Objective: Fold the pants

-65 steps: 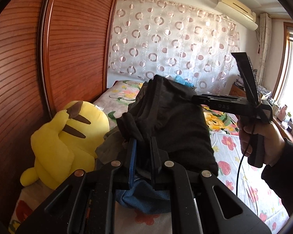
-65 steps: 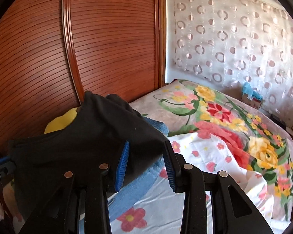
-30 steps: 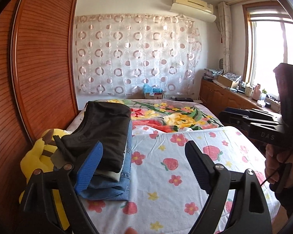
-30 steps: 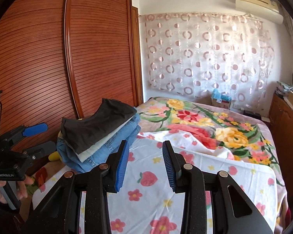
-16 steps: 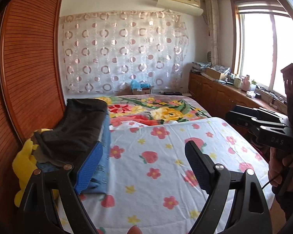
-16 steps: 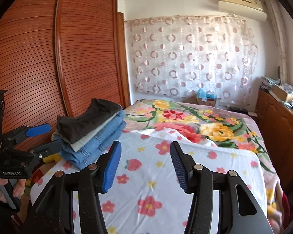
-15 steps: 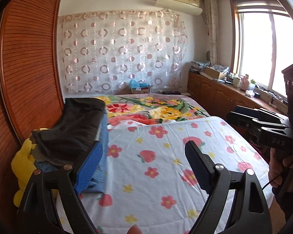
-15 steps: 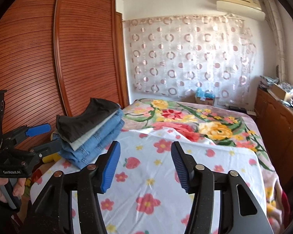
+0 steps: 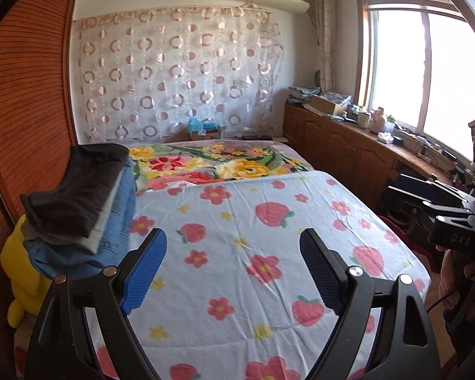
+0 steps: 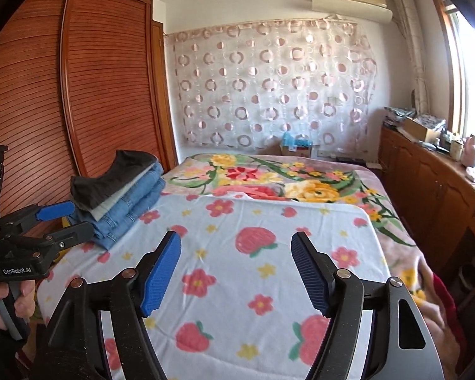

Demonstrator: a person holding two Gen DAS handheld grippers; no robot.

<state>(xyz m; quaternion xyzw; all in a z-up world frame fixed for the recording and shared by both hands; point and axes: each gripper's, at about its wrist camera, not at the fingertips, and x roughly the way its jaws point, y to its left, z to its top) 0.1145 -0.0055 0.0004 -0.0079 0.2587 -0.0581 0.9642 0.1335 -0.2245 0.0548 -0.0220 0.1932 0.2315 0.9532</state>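
A stack of folded pants lies at the bed's left edge. Dark folded pants point(image 9: 79, 186) lie on top, over a grey pair and blue jeans point(image 9: 117, 221). The stack also shows in the right wrist view point(image 10: 123, 186). My left gripper point(image 9: 232, 269) is open and empty, held above the bed, to the right of and nearer than the stack. It also shows at the left of the right wrist view point(image 10: 66, 221). My right gripper point(image 10: 236, 272) is open and empty above the bed's middle. Its body shows at the right of the left wrist view point(image 9: 433, 209).
The bed carries a white sheet with strawberries and flowers point(image 9: 269, 237) over a floral blanket point(image 9: 212, 164). A yellow plush toy point(image 9: 19, 272) sits left of the stack by the wooden wardrobe point(image 10: 95, 95). Wooden cabinets point(image 9: 348, 145) with clutter run under the window at right.
Both grippers have pulled back from the stack, which stays on the bed's left edge. My left gripper let go of the dark pants and opened wide. My right gripper opened wider.
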